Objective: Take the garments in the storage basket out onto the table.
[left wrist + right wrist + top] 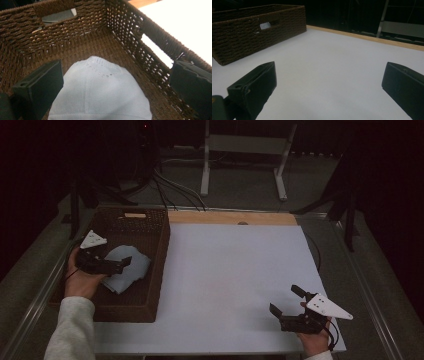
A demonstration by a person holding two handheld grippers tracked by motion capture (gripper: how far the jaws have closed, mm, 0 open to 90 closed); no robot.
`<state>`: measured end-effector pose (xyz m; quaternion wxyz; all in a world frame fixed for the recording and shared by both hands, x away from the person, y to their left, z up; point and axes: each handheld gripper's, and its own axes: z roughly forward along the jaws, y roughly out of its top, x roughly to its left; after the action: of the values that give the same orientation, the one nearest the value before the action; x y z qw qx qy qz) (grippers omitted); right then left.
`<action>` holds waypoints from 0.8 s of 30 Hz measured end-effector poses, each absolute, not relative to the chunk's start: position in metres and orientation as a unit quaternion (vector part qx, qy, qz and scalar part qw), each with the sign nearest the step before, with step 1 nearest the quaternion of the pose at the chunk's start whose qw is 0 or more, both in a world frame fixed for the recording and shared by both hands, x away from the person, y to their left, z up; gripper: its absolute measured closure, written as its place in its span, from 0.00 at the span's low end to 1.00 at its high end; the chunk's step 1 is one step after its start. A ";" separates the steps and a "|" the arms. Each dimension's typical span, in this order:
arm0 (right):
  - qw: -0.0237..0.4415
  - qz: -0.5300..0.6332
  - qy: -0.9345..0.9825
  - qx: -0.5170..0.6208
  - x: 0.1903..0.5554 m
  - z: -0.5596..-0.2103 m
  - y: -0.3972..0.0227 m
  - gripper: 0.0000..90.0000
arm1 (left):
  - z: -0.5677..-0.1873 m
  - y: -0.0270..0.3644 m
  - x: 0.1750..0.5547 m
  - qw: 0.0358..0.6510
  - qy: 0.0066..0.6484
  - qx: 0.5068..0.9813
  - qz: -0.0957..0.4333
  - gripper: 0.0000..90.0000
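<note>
We see a soft, pale-blue knit hat [100, 92], rounded with eyelet holes, lying in the brown woven basket [120, 27]. Our left tool [116, 87] hangs spread above it. Our right tool [329, 87] rests spread over the smooth white tabletop [225, 270].

Dim room, bright table, soft pictures.

In the high view we see a dark room: the surround is almost black, and the white table [235, 285] is the brightest part, lit evenly from above with only weak shadows and no glare. The picture is soft and a little grainy, and the basket [159, 265] loses detail in its dark inside. In the left gripper view the light is warmer; the cloth [100, 95] looks pale and flat, the table at top right is blown out to pure white, and the near jaws are blurred. In the right gripper view the table is grey-white, darker toward the bottom, the background is black, and the jaws are out of focus.
</note>
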<state>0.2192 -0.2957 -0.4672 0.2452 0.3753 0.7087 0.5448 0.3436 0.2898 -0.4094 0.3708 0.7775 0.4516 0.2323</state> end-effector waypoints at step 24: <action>0.244 0.545 0.708 0.377 0.220 -0.467 -0.296 0.00 | -0.429 0.293 0.360 0.351 0.487 0.772 0.208 0.01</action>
<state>0.2202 -0.2960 -0.4674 0.2440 0.3767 0.7078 0.5454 0.3595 0.2935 -0.4287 0.3511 0.7718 0.4874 0.2085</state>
